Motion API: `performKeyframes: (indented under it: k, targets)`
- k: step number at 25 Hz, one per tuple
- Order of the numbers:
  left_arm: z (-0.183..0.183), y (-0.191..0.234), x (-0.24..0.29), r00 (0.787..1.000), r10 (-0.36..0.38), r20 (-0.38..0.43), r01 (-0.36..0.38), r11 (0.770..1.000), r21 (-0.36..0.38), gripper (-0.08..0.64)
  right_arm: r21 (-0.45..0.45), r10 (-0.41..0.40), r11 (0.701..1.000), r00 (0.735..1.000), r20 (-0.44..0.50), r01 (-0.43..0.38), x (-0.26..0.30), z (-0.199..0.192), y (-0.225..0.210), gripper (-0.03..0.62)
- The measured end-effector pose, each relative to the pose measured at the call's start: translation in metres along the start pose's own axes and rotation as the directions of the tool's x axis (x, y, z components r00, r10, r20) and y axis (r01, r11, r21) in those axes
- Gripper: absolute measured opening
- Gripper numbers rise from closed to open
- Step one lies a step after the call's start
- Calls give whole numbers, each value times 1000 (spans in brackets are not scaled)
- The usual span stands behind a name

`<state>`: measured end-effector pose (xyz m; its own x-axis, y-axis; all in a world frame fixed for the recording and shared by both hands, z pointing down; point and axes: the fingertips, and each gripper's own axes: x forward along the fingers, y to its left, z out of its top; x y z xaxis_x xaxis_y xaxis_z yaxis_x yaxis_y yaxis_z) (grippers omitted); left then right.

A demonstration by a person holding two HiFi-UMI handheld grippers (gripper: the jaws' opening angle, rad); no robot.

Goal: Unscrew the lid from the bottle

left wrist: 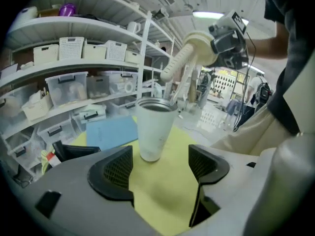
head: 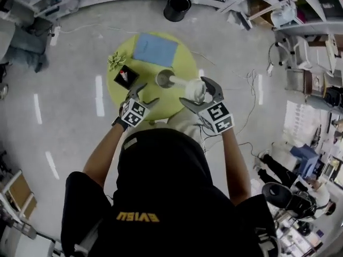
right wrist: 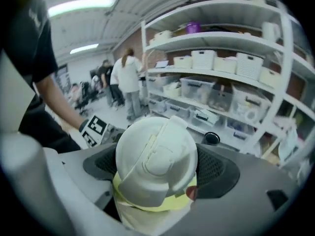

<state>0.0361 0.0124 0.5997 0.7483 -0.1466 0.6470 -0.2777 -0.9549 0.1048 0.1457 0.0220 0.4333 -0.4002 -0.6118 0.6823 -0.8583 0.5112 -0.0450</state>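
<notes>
A: Your right gripper (head: 199,94) is clenched on the lid (right wrist: 156,161). The lid is off the bottle (left wrist: 155,129) and held up over the table's (head: 185,63) near edge.
B: Confirmed. Your left gripper (left wrist: 162,167) stands released, nothing between its jaws, near the bottle but apart from it.
A: You have the bottle upright and open on the table, near the blue sheet (head: 155,50).
B: The lid's straw (left wrist: 178,63) slants down to the bottle's mouth; whether its end is inside, I cannot tell.
</notes>
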Motion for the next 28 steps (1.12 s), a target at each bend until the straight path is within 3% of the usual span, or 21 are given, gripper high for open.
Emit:
performKeyframes:
  k: [2, 5, 7, 8, 10, 15, 19, 23, 28]
  targets:
    - [23, -6, -21, 998, -19, 58, 17, 1000, 24, 356, 260, -89, 964, 986, 140, 50, -24, -3, -6, 459]
    - [68, -15, -53, 986, 1, 164, -7, 999, 33, 308, 560, -232, 828, 929, 289, 32, -61, -5, -22, 459]
    - [100, -15, -73, 972, 30, 233, -35, 999, 17, 284, 679, -298, 734, 888, 349, -20, -79, -7, -32, 459]
    - [115, -12, -83, 964, 39, 262, -43, 999, 10, 279, 712, -328, 702, 870, 368, -37, -85, -8, -33, 459]
    - [139, -6, -98, 951, 50, 306, -55, 998, 9, 278, 740, -372, 670, 842, 392, -49, -92, -8, -32, 459]
    - [178, -15, -120, 927, 54, 371, -71, 997, 31, 270, 755, -398, 641, 783, 477, -135, -115, 2, -27, 459]
    - [191, -7, -138, 912, 118, 393, -124, 992, -11, 245, 753, -408, 641, 767, 496, -146, -128, 8, -17, 459]
    - [190, 14, -153, 908, 157, 389, -146, 988, -57, 202, 738, -393, 658, 769, 505, -148, -126, 25, -12, 459]
    - [196, -20, -151, 905, 186, 383, -178, 982, -58, 81, 699, -326, 704, 819, 473, -124, -150, 22, -9, 459]
